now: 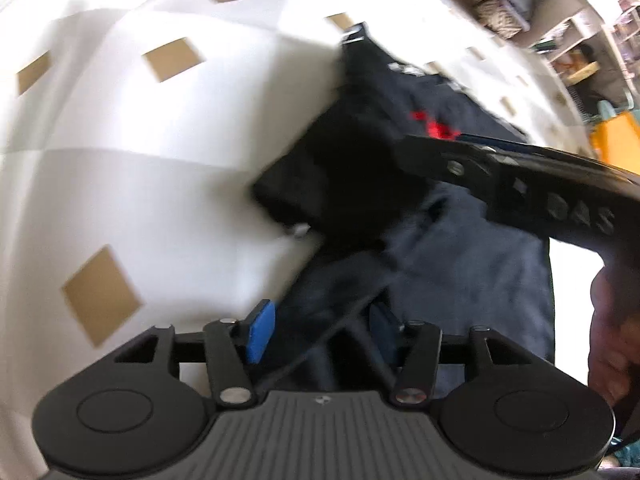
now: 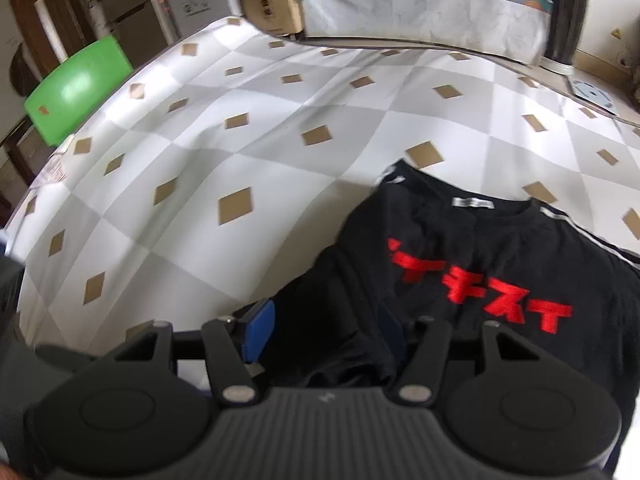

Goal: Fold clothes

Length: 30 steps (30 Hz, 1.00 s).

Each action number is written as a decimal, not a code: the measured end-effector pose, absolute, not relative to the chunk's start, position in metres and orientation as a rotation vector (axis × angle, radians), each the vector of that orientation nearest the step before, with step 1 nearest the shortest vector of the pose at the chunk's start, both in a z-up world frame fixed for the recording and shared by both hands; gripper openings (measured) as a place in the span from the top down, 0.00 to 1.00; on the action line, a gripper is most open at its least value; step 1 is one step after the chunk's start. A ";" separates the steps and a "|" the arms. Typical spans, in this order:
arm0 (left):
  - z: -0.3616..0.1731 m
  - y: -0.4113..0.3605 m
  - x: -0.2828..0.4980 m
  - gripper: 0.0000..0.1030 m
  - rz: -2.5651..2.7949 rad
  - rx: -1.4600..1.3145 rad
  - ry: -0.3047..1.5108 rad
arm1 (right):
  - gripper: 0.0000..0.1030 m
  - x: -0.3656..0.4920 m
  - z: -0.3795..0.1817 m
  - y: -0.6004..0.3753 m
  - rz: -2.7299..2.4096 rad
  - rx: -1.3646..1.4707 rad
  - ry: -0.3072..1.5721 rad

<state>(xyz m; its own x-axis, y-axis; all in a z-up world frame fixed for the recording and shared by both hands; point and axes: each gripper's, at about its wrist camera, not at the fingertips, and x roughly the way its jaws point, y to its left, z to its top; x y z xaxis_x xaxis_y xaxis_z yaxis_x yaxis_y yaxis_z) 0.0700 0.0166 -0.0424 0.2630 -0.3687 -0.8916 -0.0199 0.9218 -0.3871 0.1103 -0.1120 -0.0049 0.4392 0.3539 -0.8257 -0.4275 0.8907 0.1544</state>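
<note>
The black T-shirt (image 2: 480,264) with red lettering lies on the tabletop (image 2: 248,128), which wears a grey-and-white checked cloth with tan diamonds. Its collar label points away from the person. One side of the shirt is turned inward, showing a paler grey face in the left wrist view.

The left gripper (image 1: 320,332) hangs over that grey part of the shirt, its jaws spread, with fabric and a dark fold line between the blue pads but not pressed by them. The right gripper (image 2: 324,330) sits at the shirt's near left edge, below the lettering. Its jaws are partly spread with black cloth bunched between them, and the pads do not seem to squeeze it.

The risk, as I judge it, is a slack fold. With neither pair of jaws biting, the turned-in side could slide back or wrinkle. If the right jaws catch only the top layer, lifting would drag the shirt askew. The two grippers are near each other above the shirt and could knock together.
</note>
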 end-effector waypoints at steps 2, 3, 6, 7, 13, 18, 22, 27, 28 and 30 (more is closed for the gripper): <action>-0.044 0.023 0.067 0.50 -0.228 -0.338 1.272 | 0.46 0.107 -0.009 -0.105 0.516 -0.104 1.008; -0.045 0.026 0.064 0.49 -0.223 -0.335 1.259 | 0.46 0.106 -0.011 -0.100 0.533 -0.119 1.011; -0.045 0.030 0.060 0.44 -0.202 -0.356 1.242 | 0.46 0.102 -0.020 -0.088 0.562 -0.167 1.017; -0.044 0.029 0.065 0.40 -0.206 -0.360 1.245 | 0.46 0.101 -0.024 -0.084 0.565 -0.182 1.021; -0.046 0.033 0.068 0.38 -0.221 -0.309 1.273 | 0.46 0.099 -0.042 -0.060 0.597 -0.273 1.033; -0.049 0.035 0.069 0.38 -0.214 -0.268 1.283 | 0.47 0.100 -0.055 -0.050 0.577 -0.362 1.041; -0.049 0.032 0.071 0.37 -0.207 -0.242 1.294 | 0.47 0.099 -0.062 -0.046 0.571 -0.393 1.038; -0.050 0.030 0.069 0.33 -0.203 -0.256 1.301 | 0.48 0.099 -0.064 -0.048 0.584 -0.394 1.027; -0.050 0.029 0.069 0.32 -0.203 -0.252 1.300 | 0.51 0.098 -0.065 -0.047 0.582 -0.395 1.020; -0.050 0.027 0.069 0.31 -0.203 -0.244 1.300 | 0.64 0.097 -0.065 -0.045 0.577 -0.395 1.012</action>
